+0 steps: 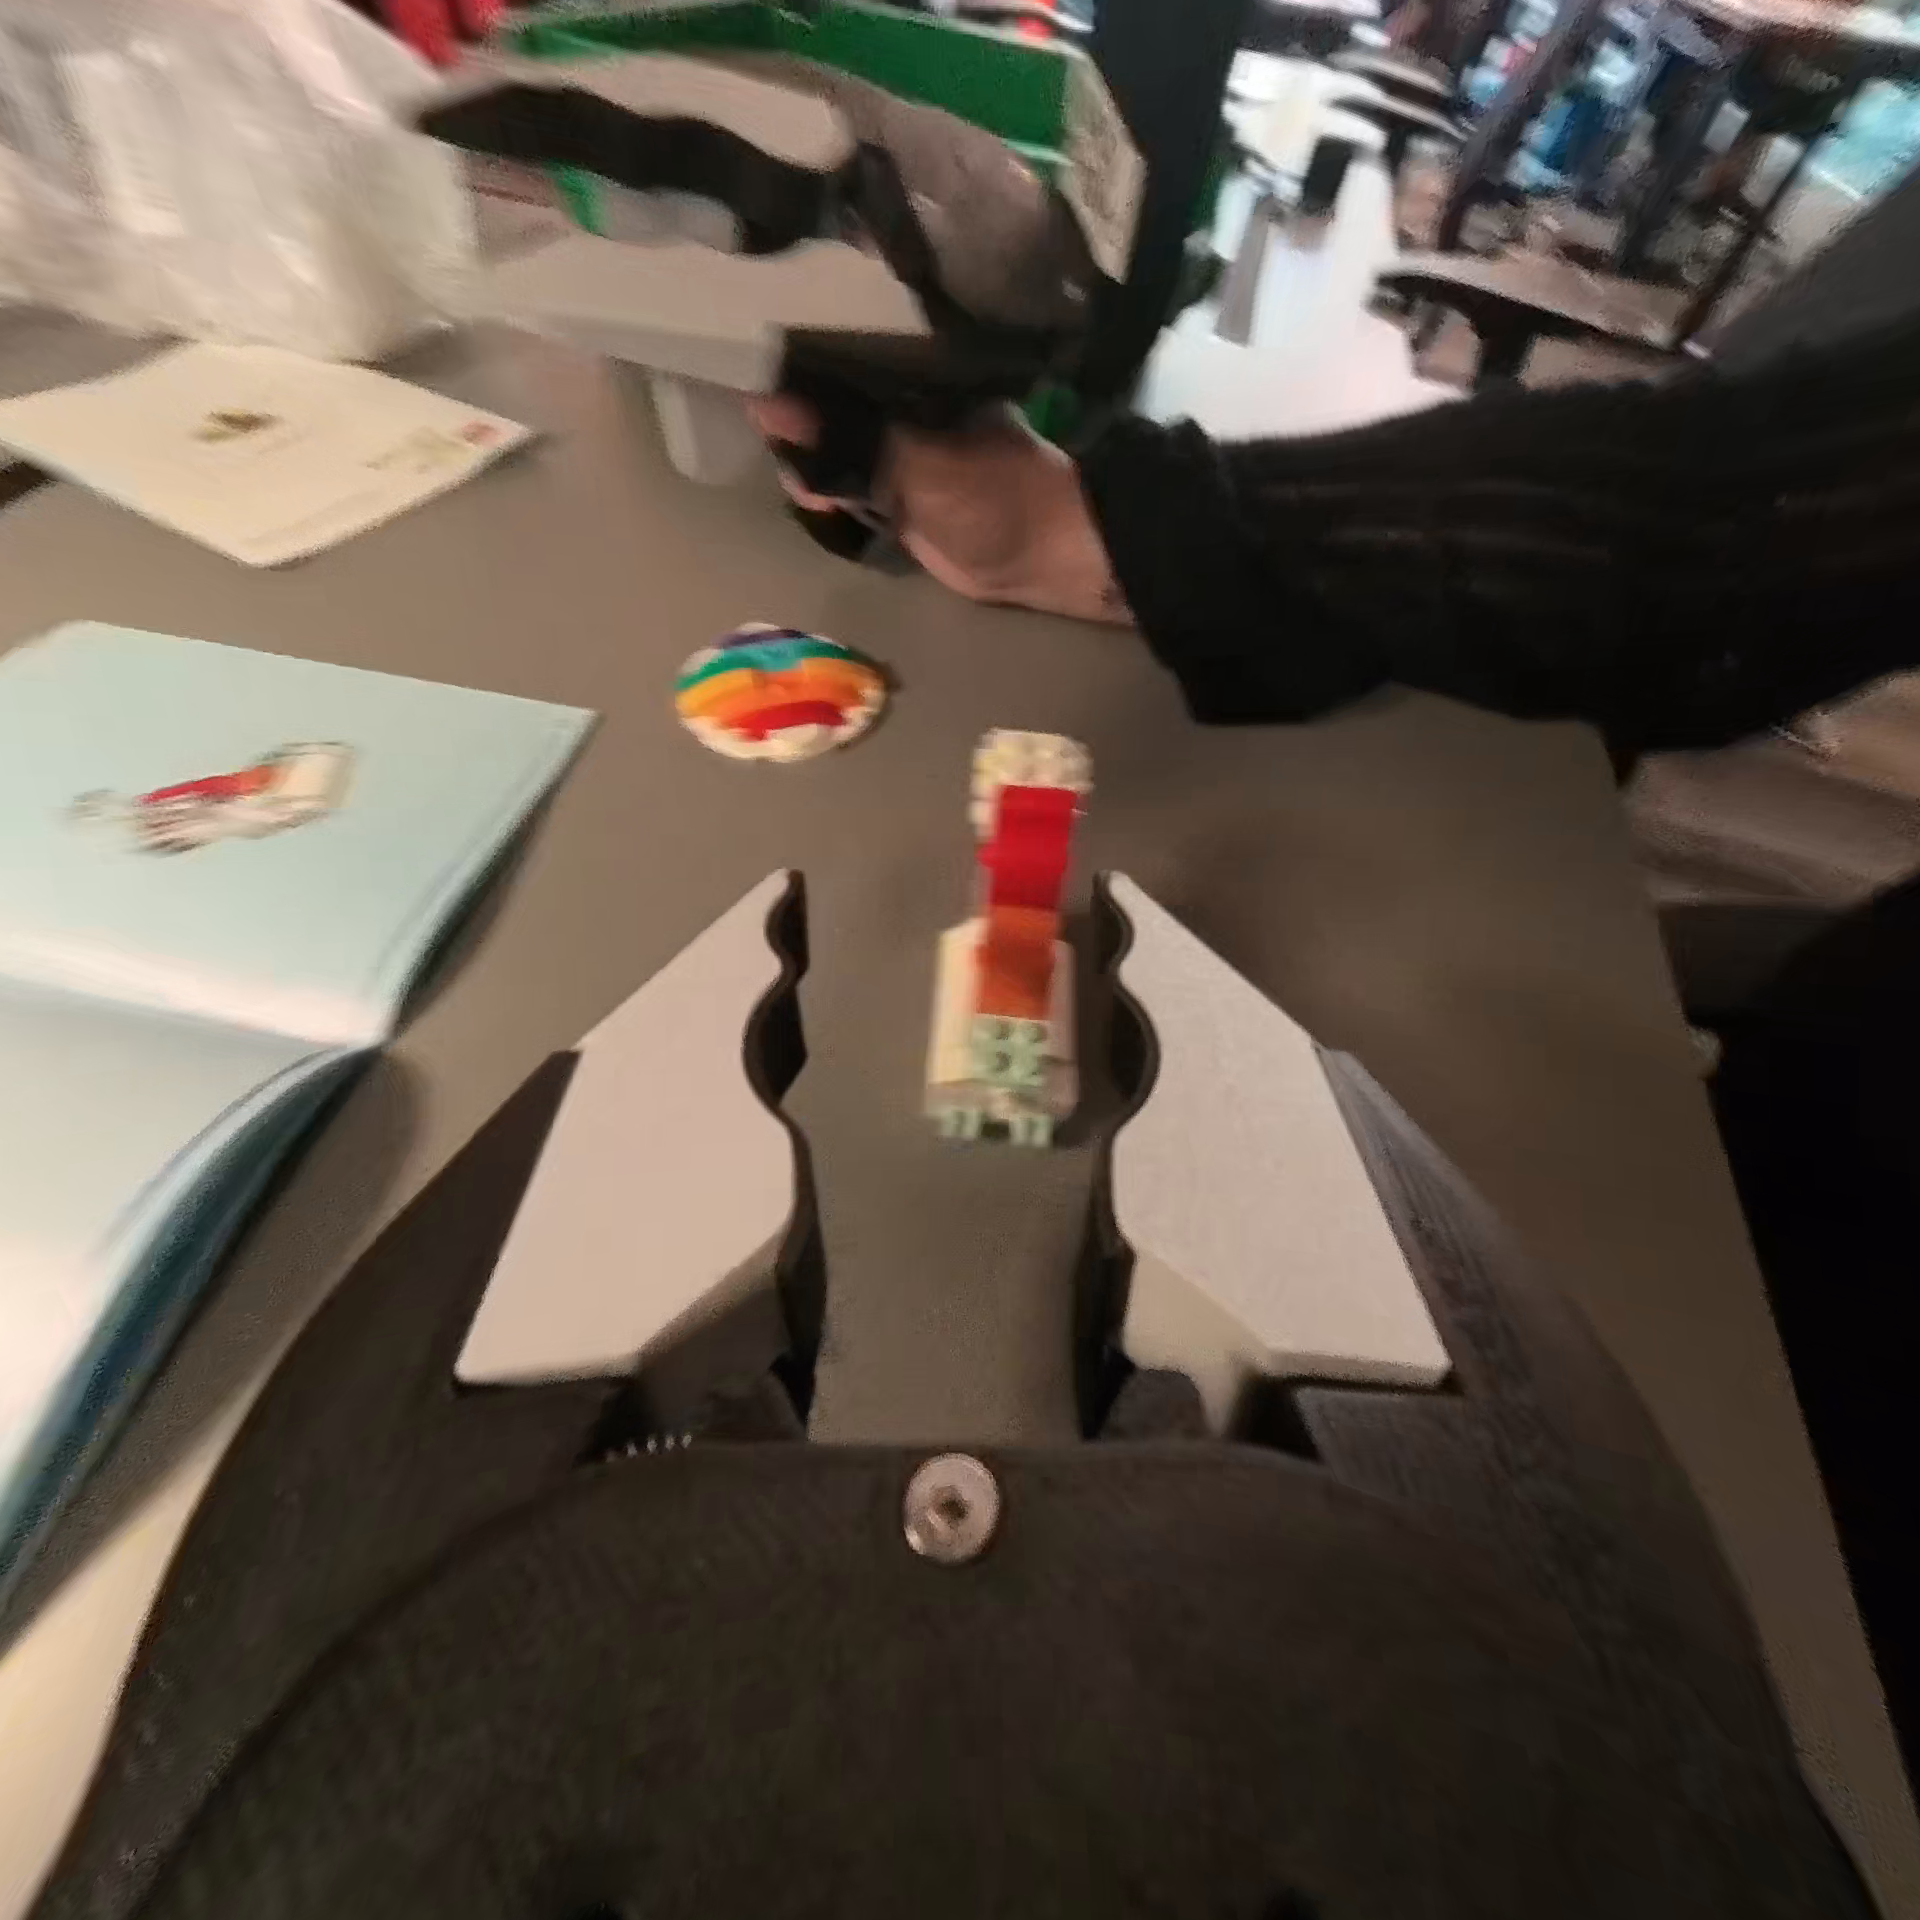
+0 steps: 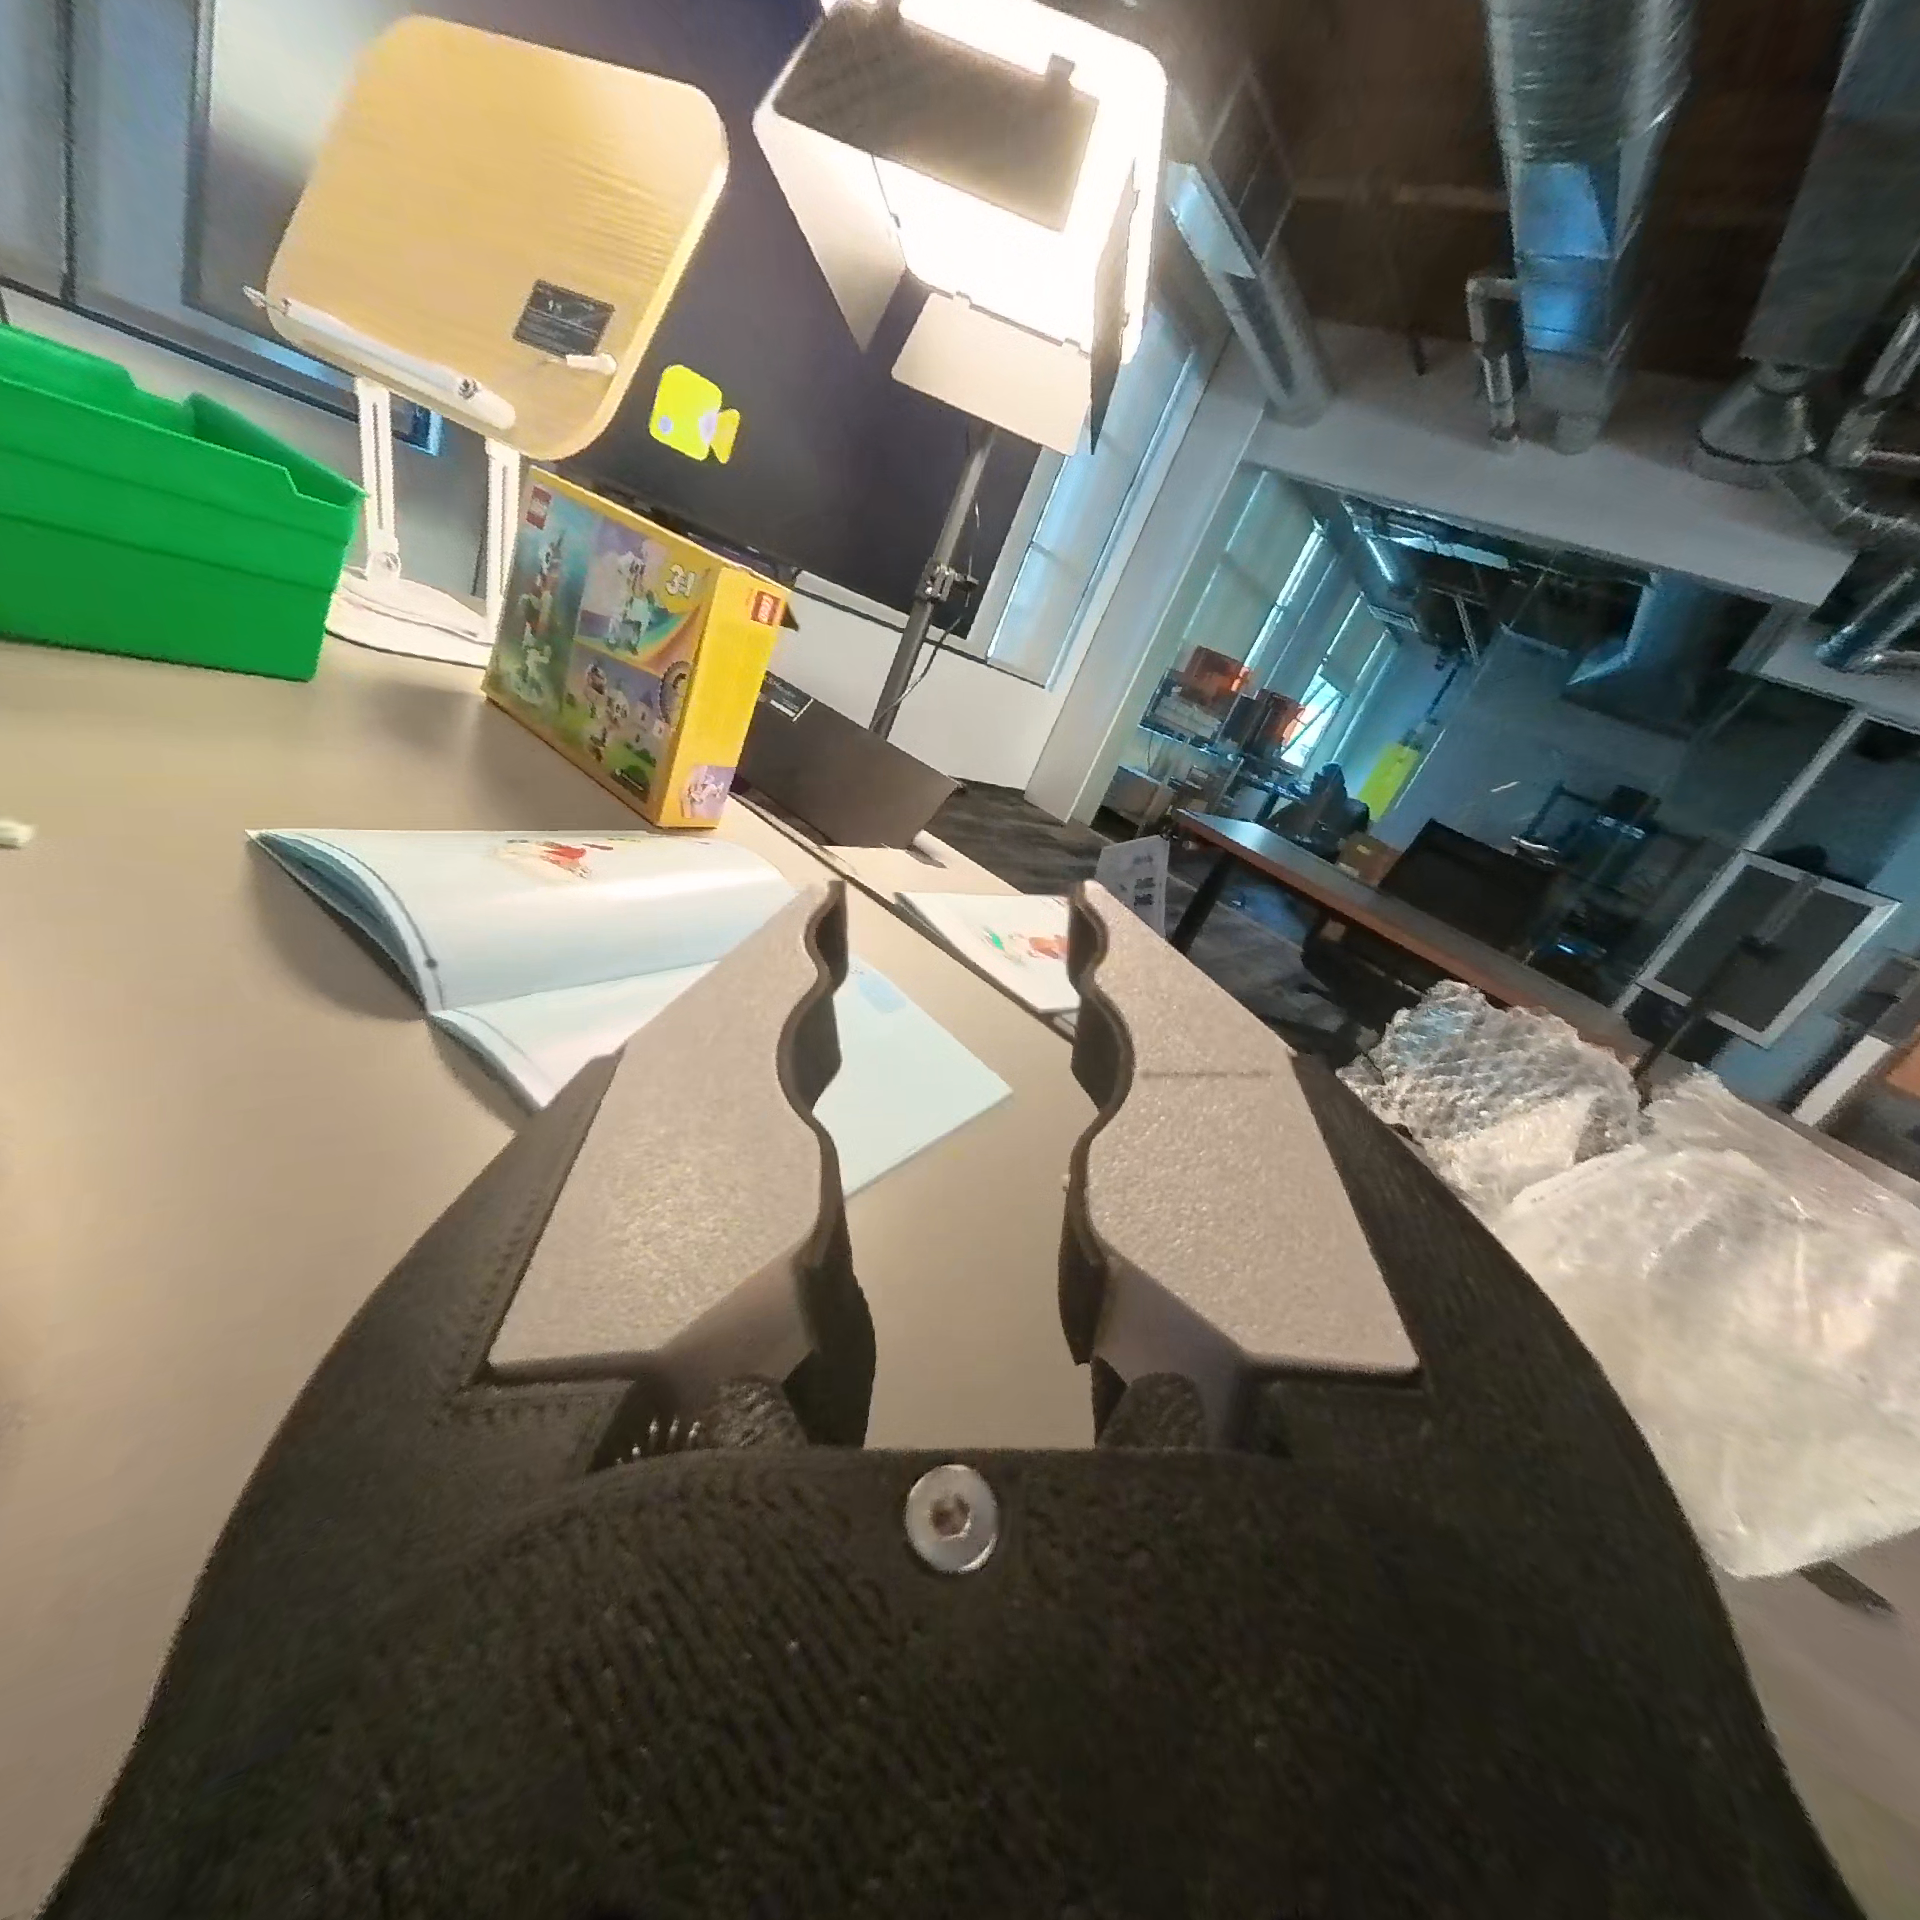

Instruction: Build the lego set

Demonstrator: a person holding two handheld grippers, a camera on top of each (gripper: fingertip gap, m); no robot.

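In the left wrist view a white, red and orange lego build (image 1: 1013,935) lies on the grey table (image 1: 582,623), between my left gripper's (image 1: 951,894) open fingers and close to the right one; no contact shows. A round rainbow lego piece (image 1: 781,691) lies beyond it. The right gripper (image 1: 717,265), held by a hand in a black sleeve (image 1: 1455,540), hovers blurred above the far table. In the right wrist view my right gripper (image 2: 954,904) is open and empty, raised over an open instruction booklet (image 2: 582,925).
The open booklet (image 1: 208,831) lies left of my left gripper, a white sheet (image 1: 260,447) and a plastic bag (image 1: 187,177) farther back. The right wrist view shows a green bin (image 2: 156,530), a yellow lego box (image 2: 634,655), a book stand (image 2: 488,239), a lamp (image 2: 977,208) and bubble wrap (image 2: 1621,1195).
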